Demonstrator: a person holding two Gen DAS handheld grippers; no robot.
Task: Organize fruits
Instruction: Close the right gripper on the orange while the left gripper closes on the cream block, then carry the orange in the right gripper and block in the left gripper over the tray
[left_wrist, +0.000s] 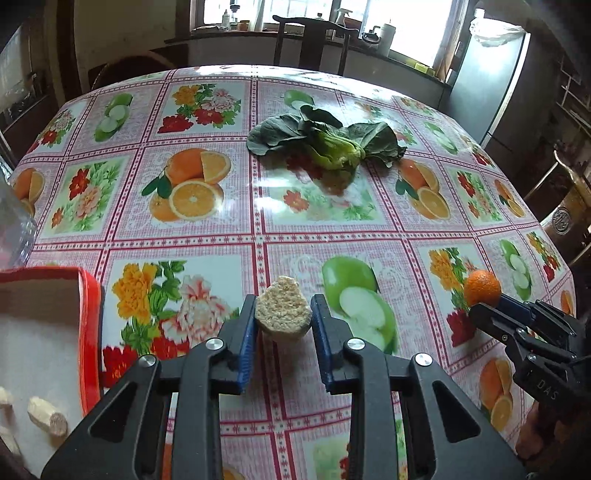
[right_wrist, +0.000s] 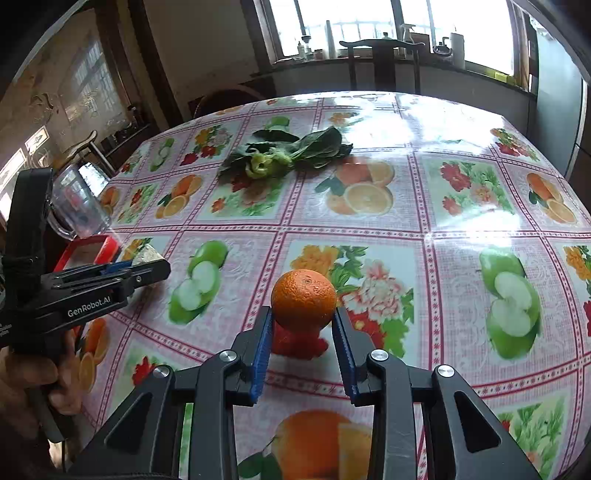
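Blue ribbed pads of the left gripper (left_wrist: 283, 314) are clamped on a pale, grainy, tan lump (left_wrist: 283, 311) whose kind is hard to make out; its underside is hidden behind the pads, so whether it rests on the table (left_wrist: 229, 229) cannot be told. From the right wrist view the lump shows only as a pale sliver at the left gripper's tip, at 9 o'clock. The right gripper (right_wrist: 303, 314) is narrowed onto an orange (right_wrist: 303, 298), pads against both its flanks, the fruit sitting over a red flower printed on the oilcloth at the near edge of the table. In the left wrist view that orange appears at 3 o'clock, half covered by the right gripper's fingertip. Both grippers tilt steeply down toward the table. The hand (right_wrist: 55, 384) on the left gripper's handle is cut off at the frame's edge at 8 o'clock. A red-rimmed box (left_wrist: 90, 332) lies at 8 o'clock from the left gripper, cropped by the frame, with pale chunks (left_wrist: 48, 416) inside. A clear plastic jug (right_wrist: 79, 206) stands beyond the box, blurred. Leafy greens (left_wrist: 325, 142) lie at 12 o'clock, well apart, mid-table. A chair (left_wrist: 314, 40) stands past the far edge under glaring windows.
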